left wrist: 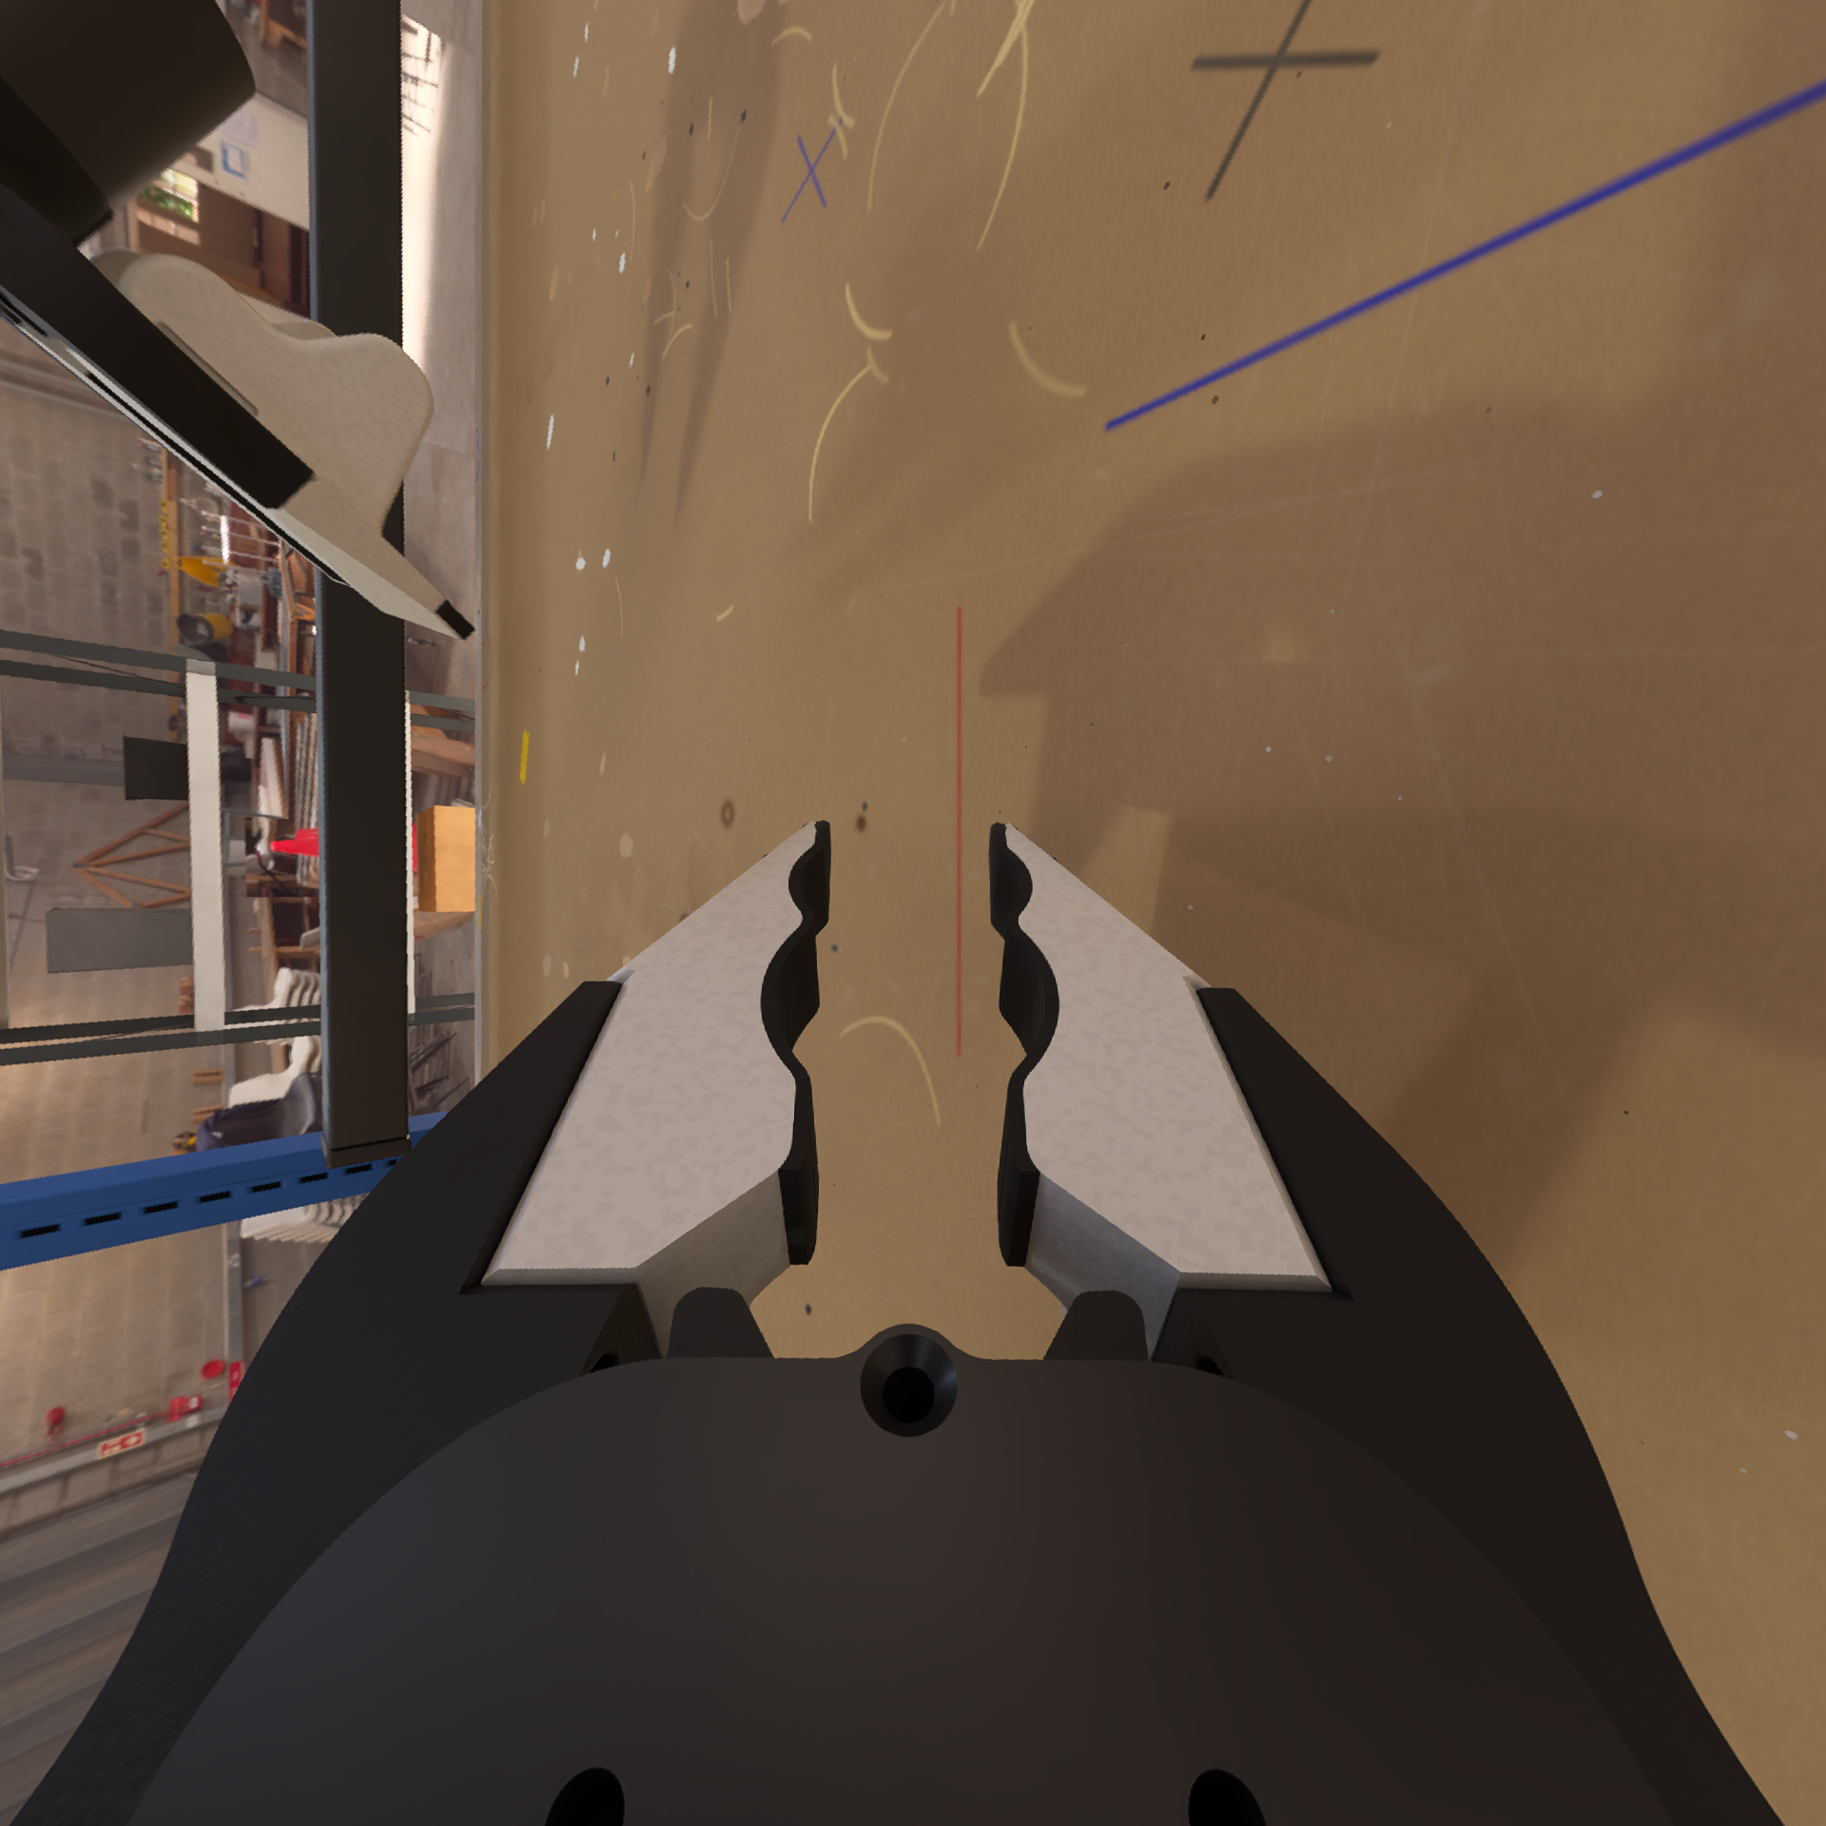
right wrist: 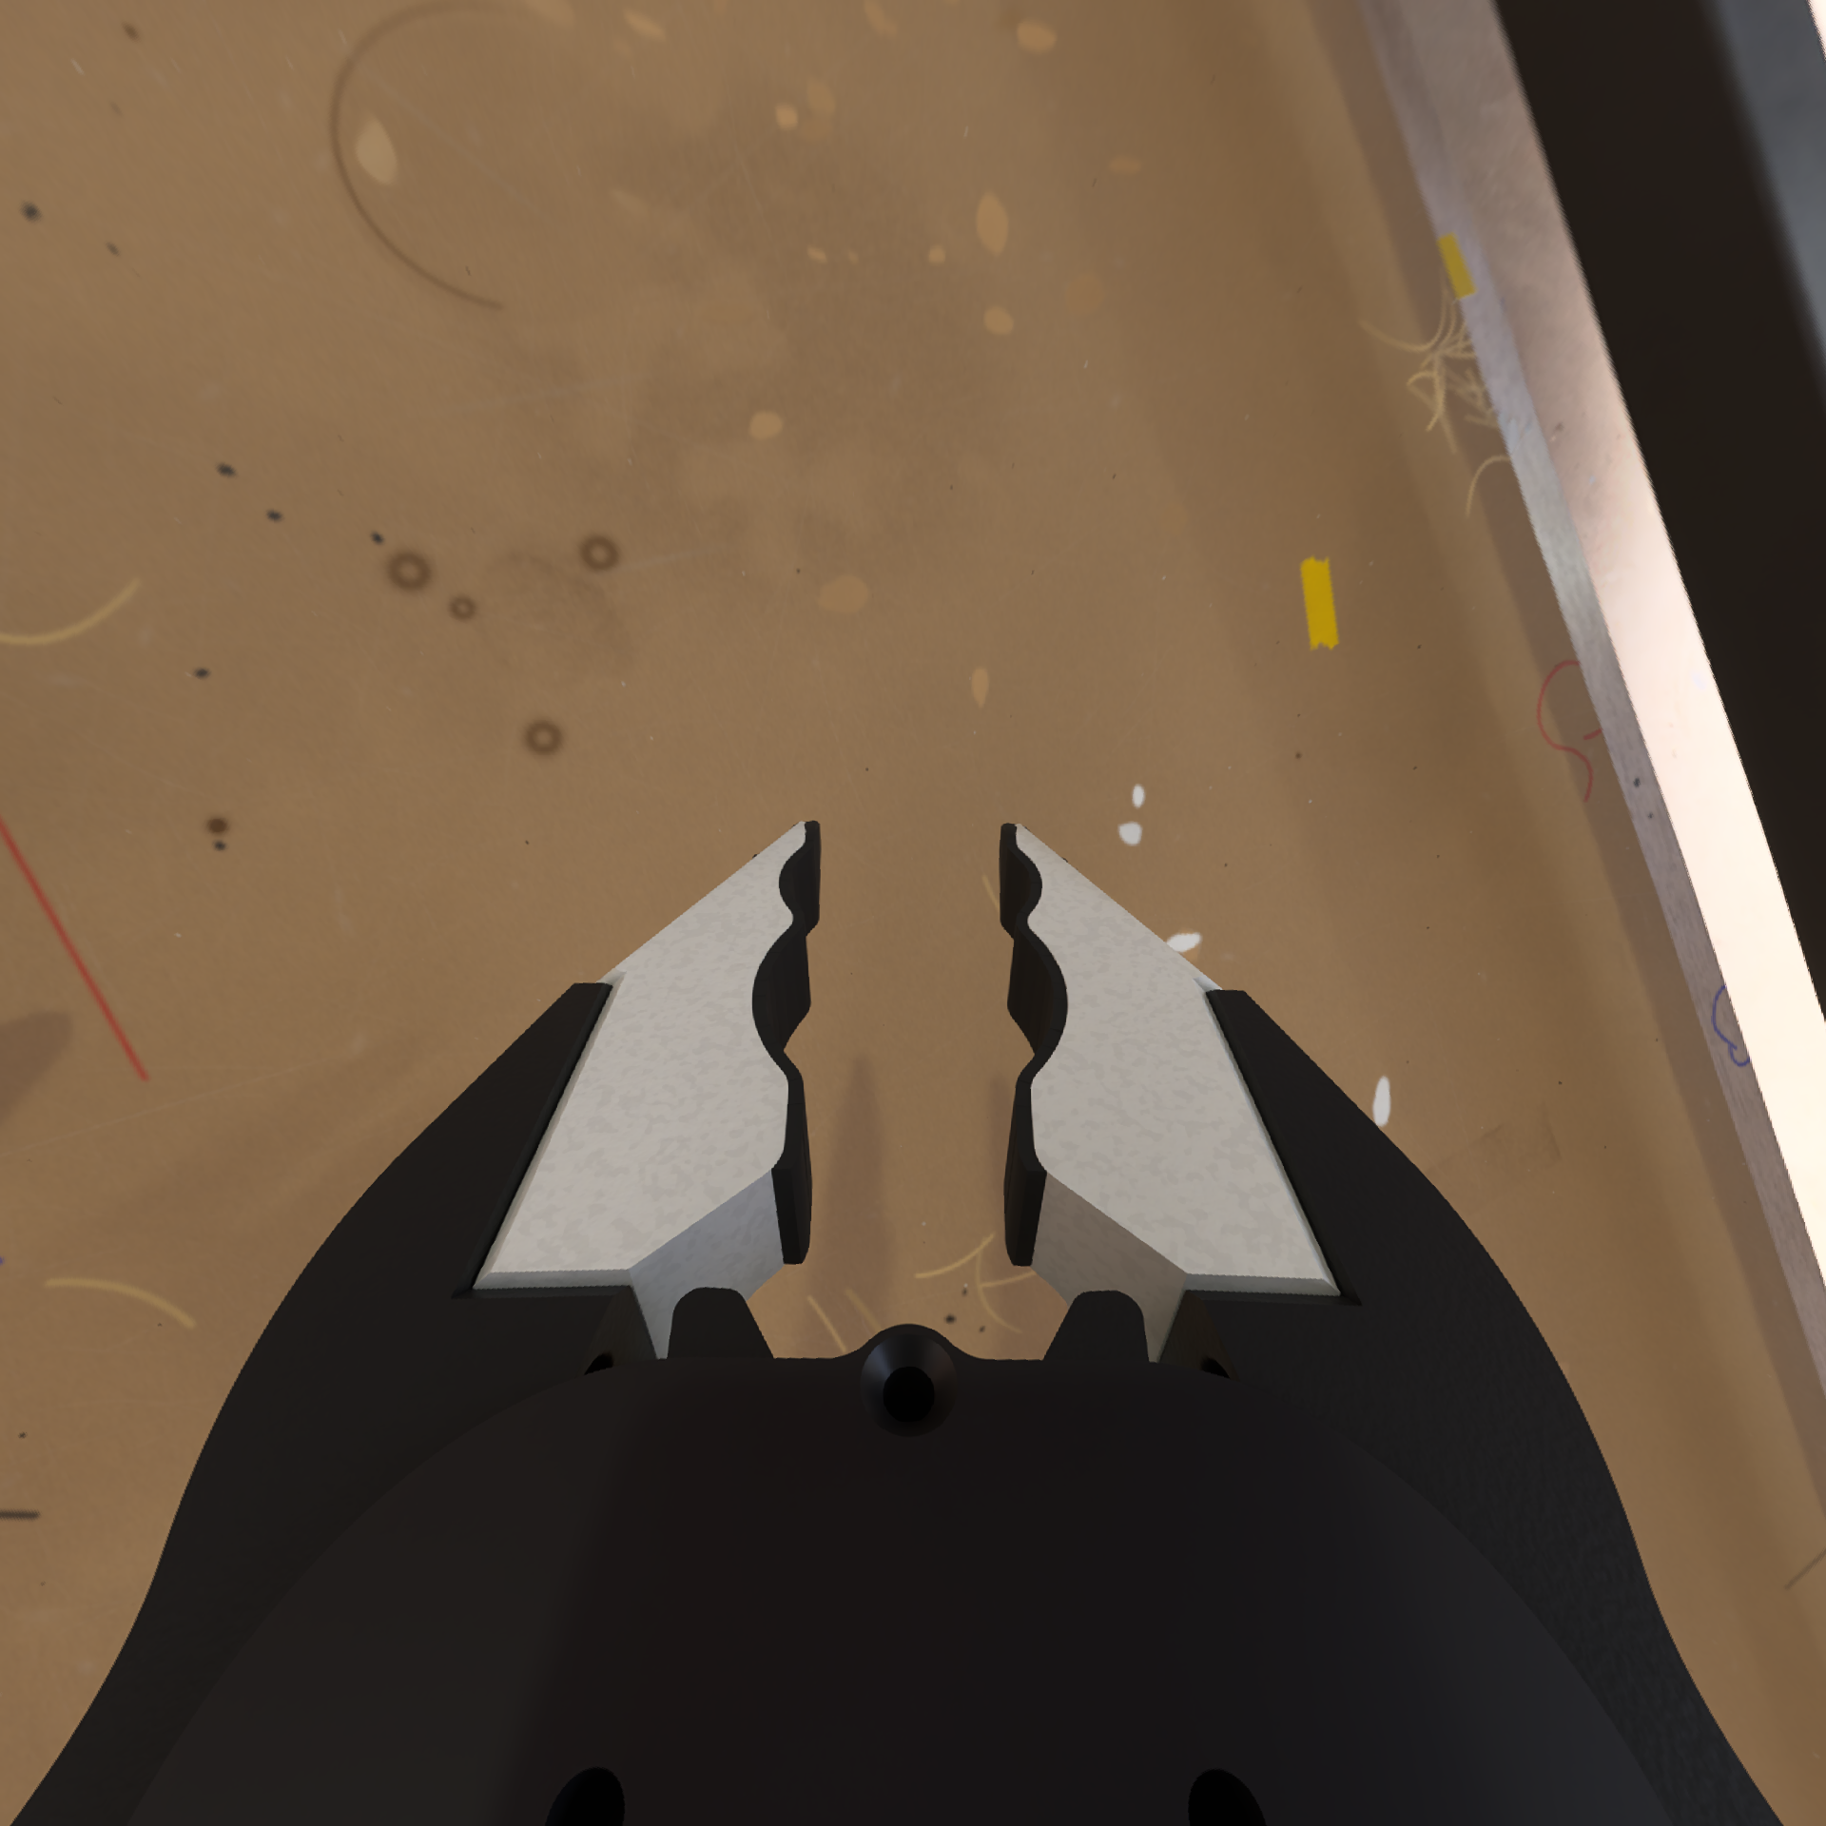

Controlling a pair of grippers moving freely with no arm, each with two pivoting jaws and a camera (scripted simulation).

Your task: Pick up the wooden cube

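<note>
No wooden cube shows on the tabletop in either view. My left gripper [left wrist: 909, 825] is open and empty, with its fingers over the scratched brown tabletop [left wrist: 1285, 692] beside a thin red line [left wrist: 958, 830]. My right gripper [right wrist: 909, 825] is open and empty above the same brown tabletop [right wrist: 593, 395]. It also shows in the upper left of the left wrist view [left wrist: 296, 395], beyond the table's edge. A small light-wood box shape [left wrist: 445, 858] sits just past the table edge; I cannot tell whether it is the cube.
The table edge [left wrist: 481, 593] runs down the left of the left wrist view, with a dark post [left wrist: 361, 692] and a blue rail [left wrist: 148, 1201] beyond it. In the right wrist view a pale table edge [right wrist: 1630, 642] runs down the right side. A yellow tape strip [right wrist: 1319, 603] lies near it.
</note>
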